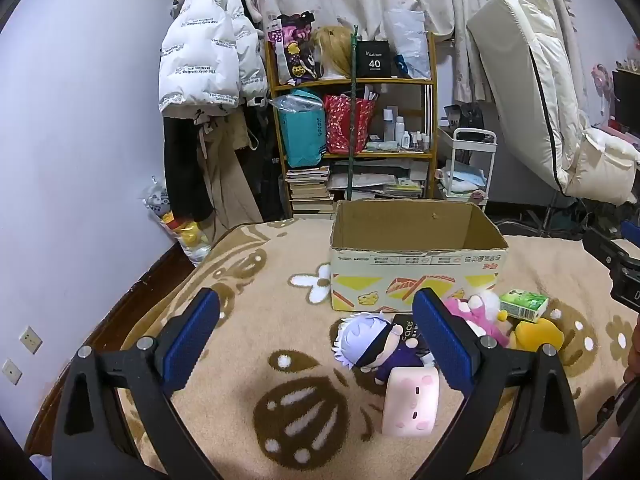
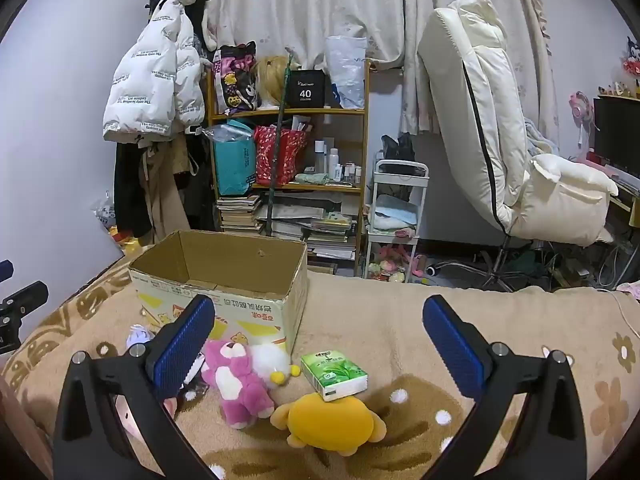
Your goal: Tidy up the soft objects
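- Our left gripper [image 1: 316, 340] and our right gripper [image 2: 318, 346] both hover over the bed with jaws spread as wide as they go, blue ribbed pads facing each other and nothing between them.
- The soft things lie in a loose cluster on the beige patterned fleece blanket [image 1: 248, 320], just in front of the open brown cardboard box with yellow printed sides [image 2: 224, 276], whose visible interior looks empty.
- Nearest our left gripper sit the pale pink block-shaped cushion with a small face [image 1: 410, 404] and the white-haired plush doll in a dark blindfold and purple outfit [image 1: 376, 344], which lies partly on a flat black packet [image 1: 406, 326].
- Ahead of our right gripper are the pink furry bear [image 2: 240, 380], a small white plush with yellow feet [image 2: 272, 360] touching it, and the round yellow plush [image 2: 332, 424].
- The green and white tissue pack [image 2: 334, 374] rests on the yellow plush's edge.
- We judge all of these light and squashy; a pinch across the torso or thickest part should hold better than a limb or hair tuft. The tissue pack's film may slip, so we would grip its narrow sides.
- Readable writing: "40" on a black box on the shelf, "The only leading fashion art" mirrored on the white puffer jacket, and "face" on the black packet. The box's characters are too small for us to read.
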### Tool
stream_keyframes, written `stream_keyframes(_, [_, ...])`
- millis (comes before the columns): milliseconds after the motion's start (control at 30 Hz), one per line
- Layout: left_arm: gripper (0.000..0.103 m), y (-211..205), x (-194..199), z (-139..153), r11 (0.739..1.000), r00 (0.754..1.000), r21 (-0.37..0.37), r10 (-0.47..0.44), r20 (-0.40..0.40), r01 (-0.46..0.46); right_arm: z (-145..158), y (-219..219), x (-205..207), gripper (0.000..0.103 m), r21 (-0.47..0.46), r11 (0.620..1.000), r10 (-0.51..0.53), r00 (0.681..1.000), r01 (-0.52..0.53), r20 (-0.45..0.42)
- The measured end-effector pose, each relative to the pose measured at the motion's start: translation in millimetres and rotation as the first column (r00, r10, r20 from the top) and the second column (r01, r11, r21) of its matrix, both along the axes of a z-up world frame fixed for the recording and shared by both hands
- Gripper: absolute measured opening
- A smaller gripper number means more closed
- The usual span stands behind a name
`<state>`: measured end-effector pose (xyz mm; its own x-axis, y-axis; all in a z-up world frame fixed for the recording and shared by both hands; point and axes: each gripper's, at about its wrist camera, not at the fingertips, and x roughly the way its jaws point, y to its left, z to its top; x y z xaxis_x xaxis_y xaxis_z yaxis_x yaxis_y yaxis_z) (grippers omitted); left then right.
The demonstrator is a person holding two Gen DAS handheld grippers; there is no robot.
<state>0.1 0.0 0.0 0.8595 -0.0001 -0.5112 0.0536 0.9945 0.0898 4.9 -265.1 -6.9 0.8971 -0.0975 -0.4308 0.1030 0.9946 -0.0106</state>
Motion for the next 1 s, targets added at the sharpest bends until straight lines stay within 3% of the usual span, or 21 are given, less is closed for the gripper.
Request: stream_keyframes(1000, [0.096,-0.3,0.0,0.0,1.0,1.0,0.011,-0.001,0.002,0.001,0.3,0.0,-0.5,0.103,0.002,1.0,0.0,1.0,0.0,-0.002])
